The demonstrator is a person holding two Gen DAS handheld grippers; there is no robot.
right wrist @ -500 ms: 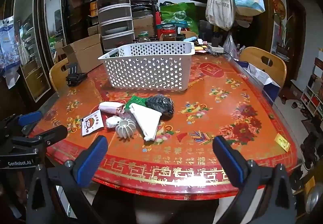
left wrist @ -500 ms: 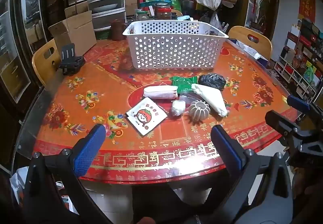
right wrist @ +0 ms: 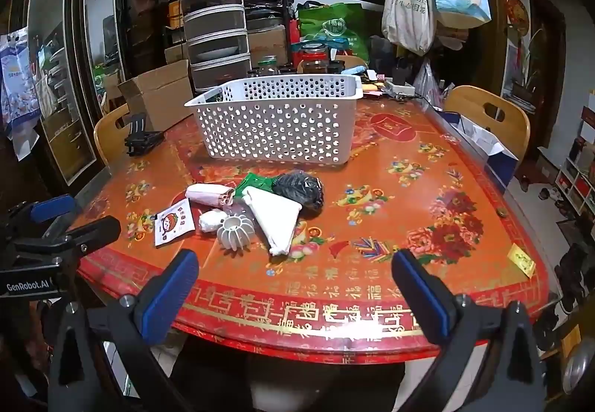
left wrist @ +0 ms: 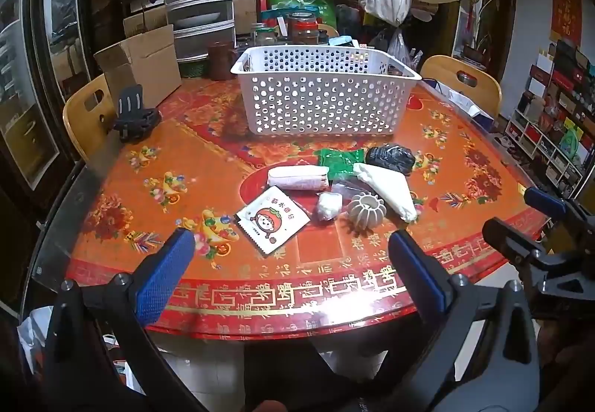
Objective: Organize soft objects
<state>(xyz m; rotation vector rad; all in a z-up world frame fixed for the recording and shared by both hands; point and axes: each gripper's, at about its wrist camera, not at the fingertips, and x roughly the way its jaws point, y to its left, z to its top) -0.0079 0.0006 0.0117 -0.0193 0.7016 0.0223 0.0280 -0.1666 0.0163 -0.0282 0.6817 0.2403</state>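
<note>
Both tongs wide, empty; I see sachet [left wrist: 272, 219] ahead of left gripper [left wrist: 288, 274], nearer than right gripper [right wrist: 295, 285].

White perforated basket [left wrist: 323, 96], upright, is set mid-table. Just in front, soft items are clustered: pink-white roll [left wrist: 297, 177] lying flat, green packet [left wrist: 340, 161], black crumpled bag [left wrist: 390, 158], white cone-shaped pouch [left wrist: 386, 190], small white wad [left wrist: 328, 205], ribbed white piece [left wrist: 366, 209], cartoon sachet [left wrist: 272, 220] flat.

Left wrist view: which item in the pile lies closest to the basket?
The green packet: it lies at the pile's far edge, just before the white basket, with the black bag beside it slightly nearer us.
</note>
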